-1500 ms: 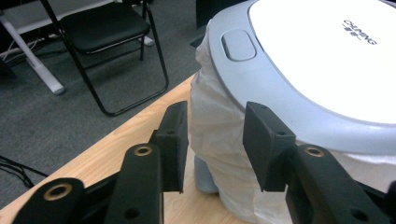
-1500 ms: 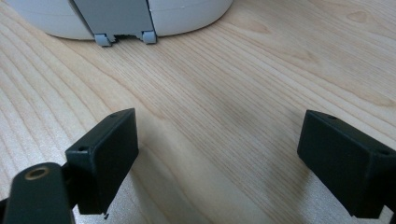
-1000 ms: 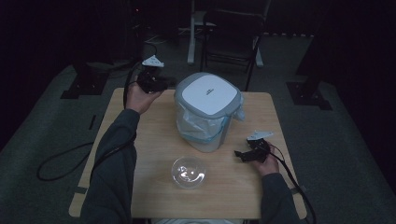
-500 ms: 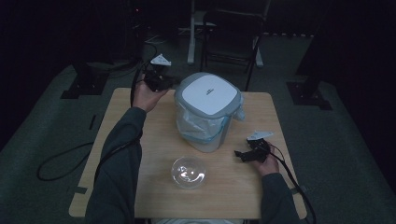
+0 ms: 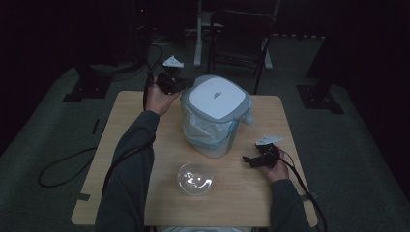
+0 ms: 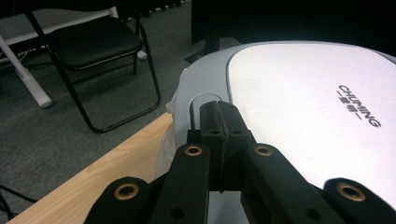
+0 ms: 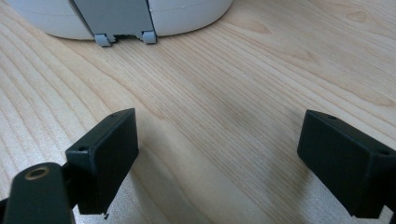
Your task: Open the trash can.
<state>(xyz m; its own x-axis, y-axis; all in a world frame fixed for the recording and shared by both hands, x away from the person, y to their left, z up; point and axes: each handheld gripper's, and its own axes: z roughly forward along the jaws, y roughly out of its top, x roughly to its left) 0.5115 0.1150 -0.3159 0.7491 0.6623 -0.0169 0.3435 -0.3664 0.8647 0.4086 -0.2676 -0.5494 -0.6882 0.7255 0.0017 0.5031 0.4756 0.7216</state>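
A lidded bin (image 5: 216,98) with a white top, a grey rim and a plastic liner stands at the middle of the wooden table (image 5: 270,116). My left gripper (image 5: 178,85) is shut at the bin's back-left corner. In the left gripper view its closed jaws (image 6: 219,114) lie just over the grey rim beside the white lid (image 6: 303,107), with nothing visible between them. My right gripper (image 5: 251,161) rests low on the table to the bin's right, jaws wide open (image 7: 219,135) and empty, pointing at the bin's base (image 7: 187,11) and its grey foot piece (image 7: 122,21).
A clear glass bowl (image 5: 195,178) sits near the table's front edge, between my forearms. A black folding chair (image 5: 239,29) stands on the floor behind the table. Cables trail from both grippers, one across the floor at the left (image 5: 63,164).
My left gripper has shifted a little to the right, closer to the bin's rim. The right gripper, bin and bowl have stayed put.
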